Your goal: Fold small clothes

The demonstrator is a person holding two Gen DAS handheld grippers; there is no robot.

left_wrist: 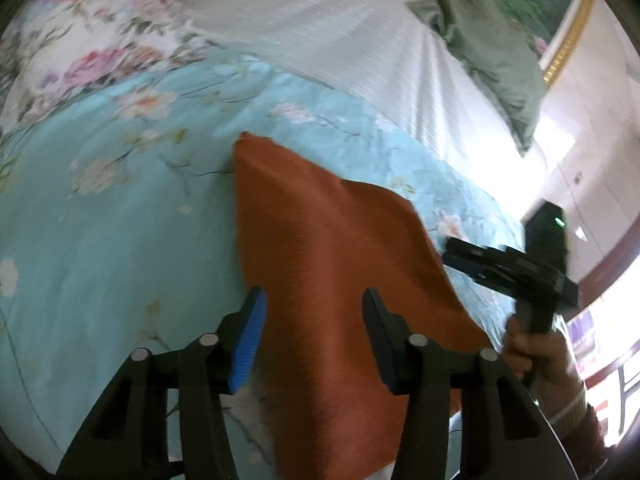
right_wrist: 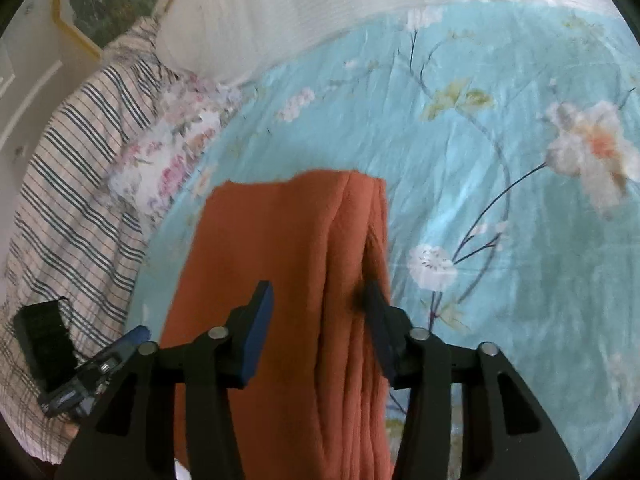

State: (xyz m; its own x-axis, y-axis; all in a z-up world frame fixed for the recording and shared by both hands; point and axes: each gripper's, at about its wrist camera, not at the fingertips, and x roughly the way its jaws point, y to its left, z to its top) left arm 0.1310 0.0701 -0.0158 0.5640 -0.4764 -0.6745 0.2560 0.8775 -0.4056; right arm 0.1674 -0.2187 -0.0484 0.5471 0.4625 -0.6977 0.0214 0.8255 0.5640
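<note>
Cloth: an orange folded garment (left_wrist: 320, 264) lies on the bed's blue floral cover (left_wrist: 120, 208).
Left gripper (left_wrist: 314, 336): fingers (left_wrist: 250, 344) parted above the garment's near end, pressing on nothing.
Right gripper (right_wrist: 316, 328): fingers (right_wrist: 256, 332) spread, one on either side of the ridged fold, released.
Hand (left_wrist: 536, 356): grips the right gripper's handle at the garment's right edge.
Behind: white pillow (right_wrist: 248, 12), striped fabric (right_wrist: 80, 184).

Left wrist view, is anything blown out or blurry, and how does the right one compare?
Left wrist: the window area at right is blown out to white, and the bedspread is smeared by motion blur. Right wrist: even light, no glare, orange cloth folds fairly sharp, flowers slightly soft. Both bend strongly at the fisheye edges.
</note>
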